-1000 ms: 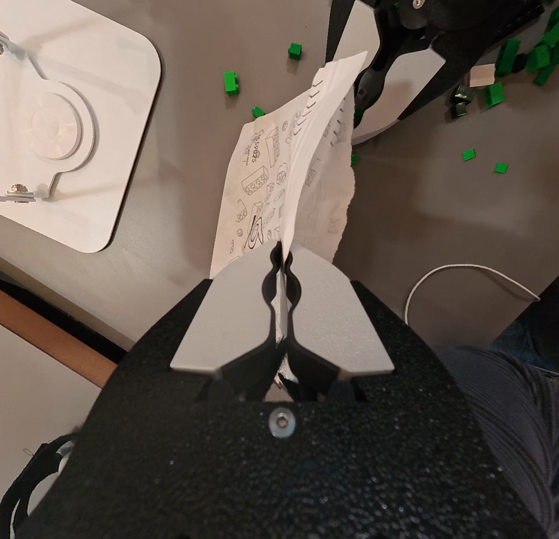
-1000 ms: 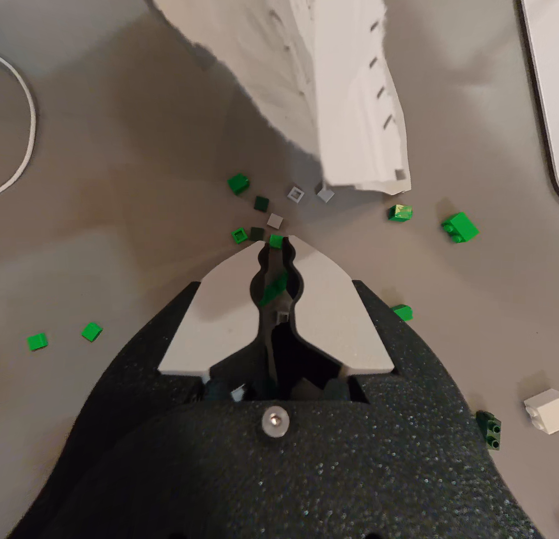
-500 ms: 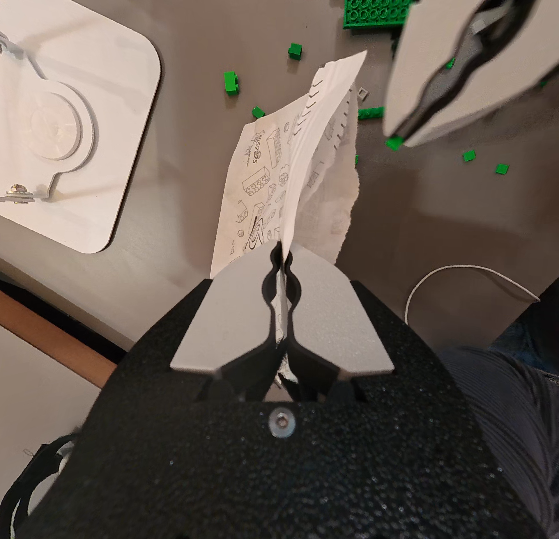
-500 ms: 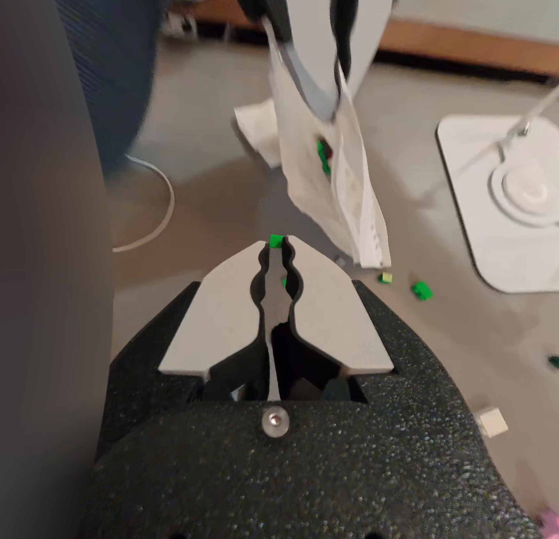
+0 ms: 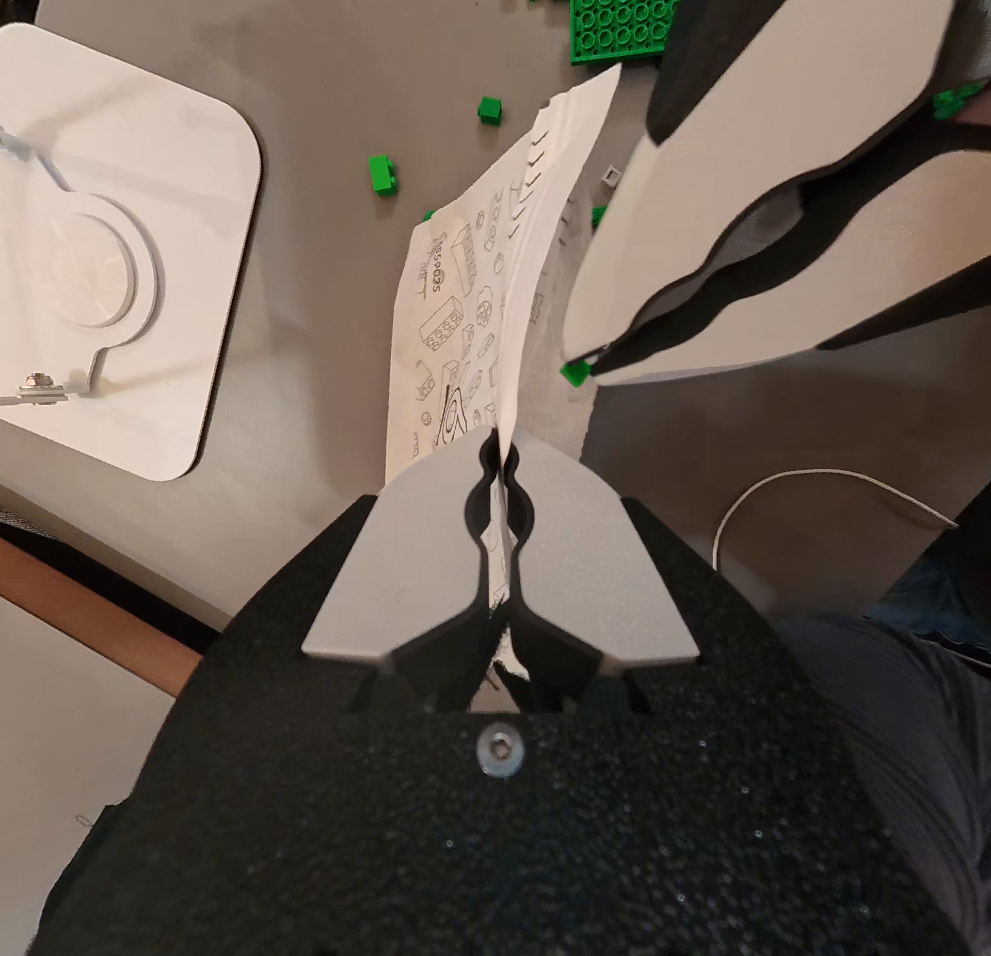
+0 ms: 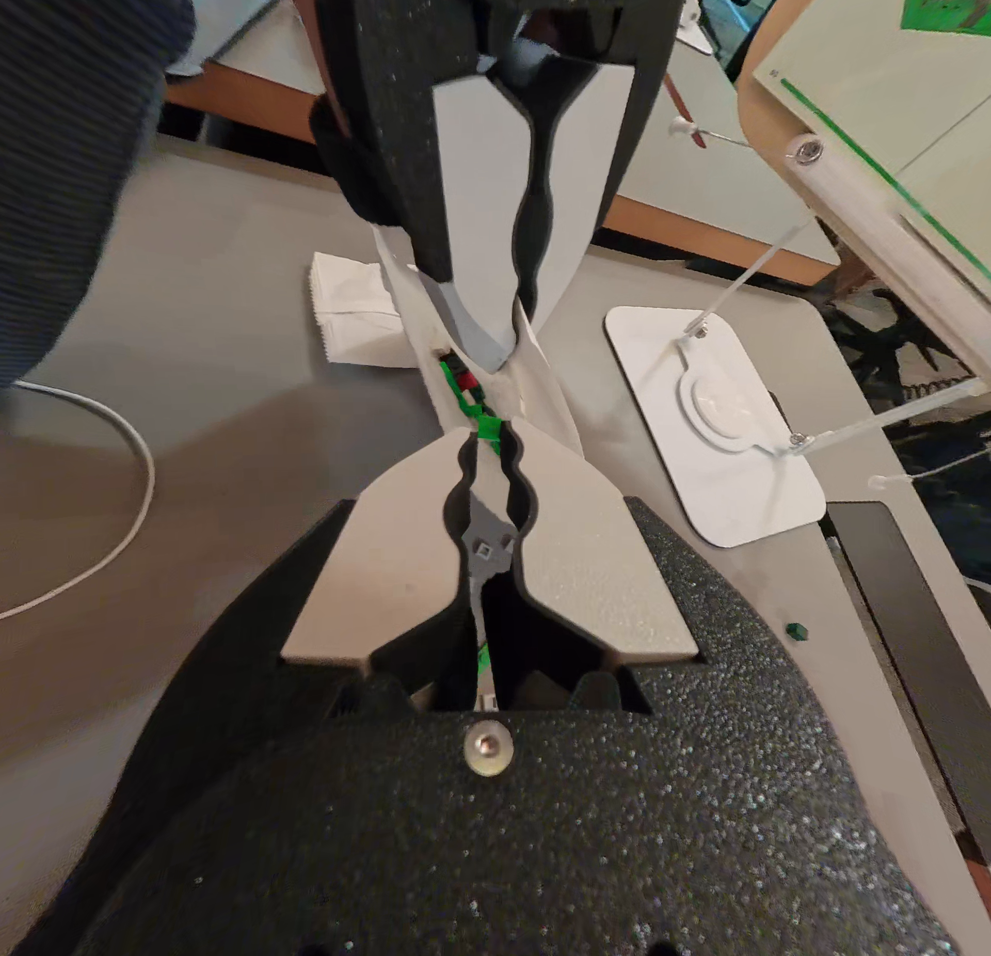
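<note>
On the far left of the grey table (image 5: 322,45) sits a white stand base (image 5: 123,265), well clear of the work. Right of it, scattered green bricks (image 5: 383,175) lie loose on the table, with a green studded plate (image 5: 622,18) at the far edge. Near the middle, the left gripper (image 5: 501,439) is clenched on the top edge of a white paper bag (image 5: 461,308) printed with brick drawings, so the bag hangs mouth-up and slightly gaping, apparently to keep it open for filling. Further right, the right gripper (image 5: 587,367) has its tips at the torn opening, jaws pinched on a small green brick (image 5: 574,375). From the right wrist view, that green brick (image 6: 489,426) sits right at the bag's mouth, where other green and red pieces (image 6: 462,386) already show inside. A white cable (image 5: 777,485) curls on the near right, beside a person's dark sleeve (image 5: 885,716).
</note>
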The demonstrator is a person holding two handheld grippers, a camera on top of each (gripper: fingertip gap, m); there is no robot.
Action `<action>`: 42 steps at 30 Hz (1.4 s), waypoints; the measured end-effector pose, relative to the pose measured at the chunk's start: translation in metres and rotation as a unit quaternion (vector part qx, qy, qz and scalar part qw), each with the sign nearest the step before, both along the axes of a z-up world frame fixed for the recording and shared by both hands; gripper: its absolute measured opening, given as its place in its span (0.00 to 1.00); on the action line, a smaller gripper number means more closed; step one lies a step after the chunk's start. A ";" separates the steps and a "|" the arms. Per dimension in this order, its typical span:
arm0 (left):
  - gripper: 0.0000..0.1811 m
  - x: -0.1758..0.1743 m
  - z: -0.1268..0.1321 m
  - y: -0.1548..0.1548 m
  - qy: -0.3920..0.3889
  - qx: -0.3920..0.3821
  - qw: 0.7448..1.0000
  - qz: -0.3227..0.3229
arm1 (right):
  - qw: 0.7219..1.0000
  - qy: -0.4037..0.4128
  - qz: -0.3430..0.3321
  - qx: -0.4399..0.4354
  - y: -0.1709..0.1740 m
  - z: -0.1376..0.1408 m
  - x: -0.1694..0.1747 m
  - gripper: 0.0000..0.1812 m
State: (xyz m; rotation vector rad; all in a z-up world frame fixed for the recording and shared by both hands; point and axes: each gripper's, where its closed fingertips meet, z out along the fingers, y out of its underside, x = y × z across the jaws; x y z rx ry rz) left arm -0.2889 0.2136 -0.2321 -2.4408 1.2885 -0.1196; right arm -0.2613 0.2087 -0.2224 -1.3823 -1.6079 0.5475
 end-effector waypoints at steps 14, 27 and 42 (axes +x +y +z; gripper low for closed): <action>0.00 0.003 0.000 -0.001 0.002 0.001 1.000 -0.008 | 0.999 -0.021 -0.023 0.032 0.014 -0.008 0.004 0.09; 0.00 -0.005 0.000 0.003 0.007 0.004 1.000 0.016 | 0.988 -0.128 0.085 -0.025 -0.011 -0.025 0.039 0.07; 0.00 -0.004 0.002 0.001 0.002 0.007 1.000 0.008 | 0.951 -0.263 0.071 -0.148 0.002 -0.112 0.059 0.07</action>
